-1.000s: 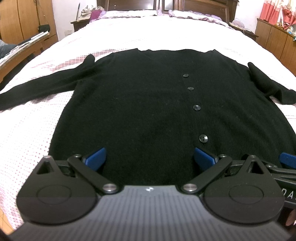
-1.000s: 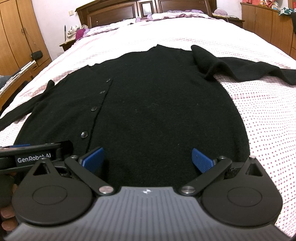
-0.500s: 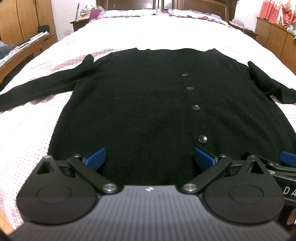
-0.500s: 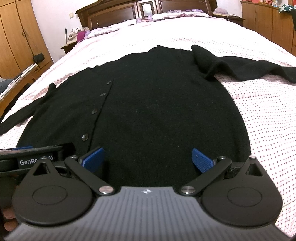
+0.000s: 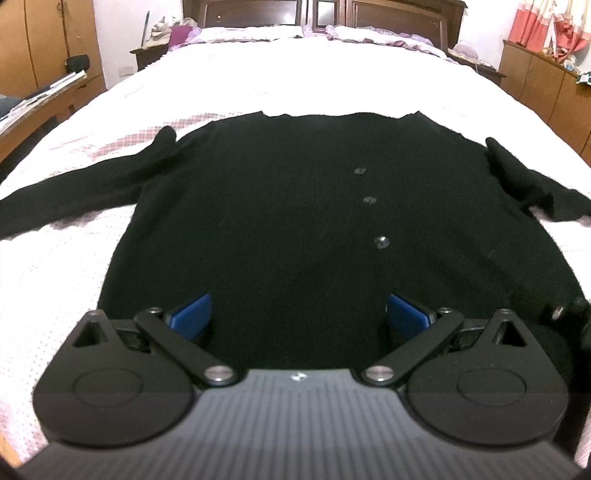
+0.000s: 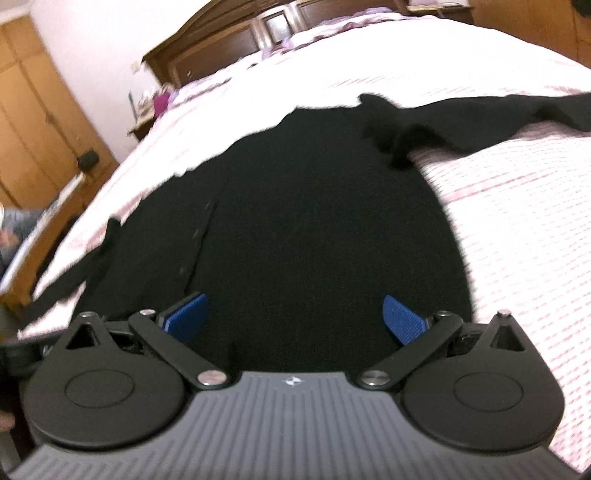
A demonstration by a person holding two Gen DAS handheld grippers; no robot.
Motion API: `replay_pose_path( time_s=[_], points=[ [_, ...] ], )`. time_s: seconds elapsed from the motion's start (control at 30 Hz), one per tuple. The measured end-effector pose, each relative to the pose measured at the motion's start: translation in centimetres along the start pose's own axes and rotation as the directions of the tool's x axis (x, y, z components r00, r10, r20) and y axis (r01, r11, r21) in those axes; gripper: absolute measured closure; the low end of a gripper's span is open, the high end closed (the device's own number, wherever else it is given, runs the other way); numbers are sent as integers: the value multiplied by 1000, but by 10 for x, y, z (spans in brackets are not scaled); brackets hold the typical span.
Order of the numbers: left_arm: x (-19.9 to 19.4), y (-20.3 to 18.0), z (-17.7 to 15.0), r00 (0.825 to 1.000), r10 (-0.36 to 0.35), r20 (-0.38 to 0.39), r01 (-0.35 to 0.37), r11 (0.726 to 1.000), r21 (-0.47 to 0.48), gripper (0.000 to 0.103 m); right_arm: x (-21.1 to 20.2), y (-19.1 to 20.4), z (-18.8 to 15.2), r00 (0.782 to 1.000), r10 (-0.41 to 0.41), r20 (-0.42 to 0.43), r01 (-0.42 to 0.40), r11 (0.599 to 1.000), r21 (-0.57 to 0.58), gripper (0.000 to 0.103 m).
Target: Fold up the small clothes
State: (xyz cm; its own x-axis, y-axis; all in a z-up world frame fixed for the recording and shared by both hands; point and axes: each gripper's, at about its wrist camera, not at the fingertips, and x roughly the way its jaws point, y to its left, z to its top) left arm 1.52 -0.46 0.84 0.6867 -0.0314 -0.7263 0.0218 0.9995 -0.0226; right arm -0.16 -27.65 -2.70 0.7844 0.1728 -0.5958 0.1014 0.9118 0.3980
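A black buttoned cardigan (image 5: 280,229) lies flat on the bed, hem toward me, both sleeves spread sideways. My left gripper (image 5: 297,314) hovers open over the left half of the hem, blue pads wide apart and holding nothing. The cardigan (image 6: 314,221) fills the right wrist view too, blurred and tilted. There my right gripper (image 6: 293,315) is open over the right half of the hem, with nothing between its fingers. Its right sleeve (image 6: 480,118) stretches off to the right, bunched near the shoulder. The other gripper's body (image 5: 569,314) shows at the left view's right edge.
The bed's white dotted cover (image 5: 55,266) surrounds the cardigan. A dark wooden headboard (image 5: 388,14) and pillows stand at the far end. Wooden wardrobes (image 6: 33,122) and a low shelf line the left side, cabinets (image 5: 535,74) the right.
Both grippers moved forward over the hem; the lowest button has slipped under the left gripper. The right gripper tilted and swung, blurring its view. Both stayed open.
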Motion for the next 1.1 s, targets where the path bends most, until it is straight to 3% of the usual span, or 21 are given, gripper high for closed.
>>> replay_pose_path(
  time_s=[0.3, 0.5, 0.67, 0.97, 1.03, 1.1],
  points=[
    [4, -12, 16, 998, -64, -12, 65, 998, 10, 0, -3, -87, 53, 984, -139, 111, 118, 977, 177, 0],
    [8, -25, 20, 997, -72, -18, 73, 997, 38, 0, -6, -154, 82, 952, -240, 190, 180, 941, 285, 0],
    [22, -33, 20, 995, -89, -34, 90, 995, 30, 0, -7, -206, 103, 909, -311, 278, 197, 907, 372, 0],
    [48, -43, 16, 995, -60, -77, 65, 996, 54, 0, 28, -273, 144, 888, -365, 281, 210, 864, 458, 0],
    [52, -43, 15, 995, -54, -83, 59, 997, 55, 0, 40, -286, 145, 896, -358, 261, 197, 850, 489, 0],
    [55, -47, 13, 995, -42, -88, 49, 996, 75, 0, 50, -295, 138, 883, -368, 292, 194, 851, 487, 0]
  ],
)
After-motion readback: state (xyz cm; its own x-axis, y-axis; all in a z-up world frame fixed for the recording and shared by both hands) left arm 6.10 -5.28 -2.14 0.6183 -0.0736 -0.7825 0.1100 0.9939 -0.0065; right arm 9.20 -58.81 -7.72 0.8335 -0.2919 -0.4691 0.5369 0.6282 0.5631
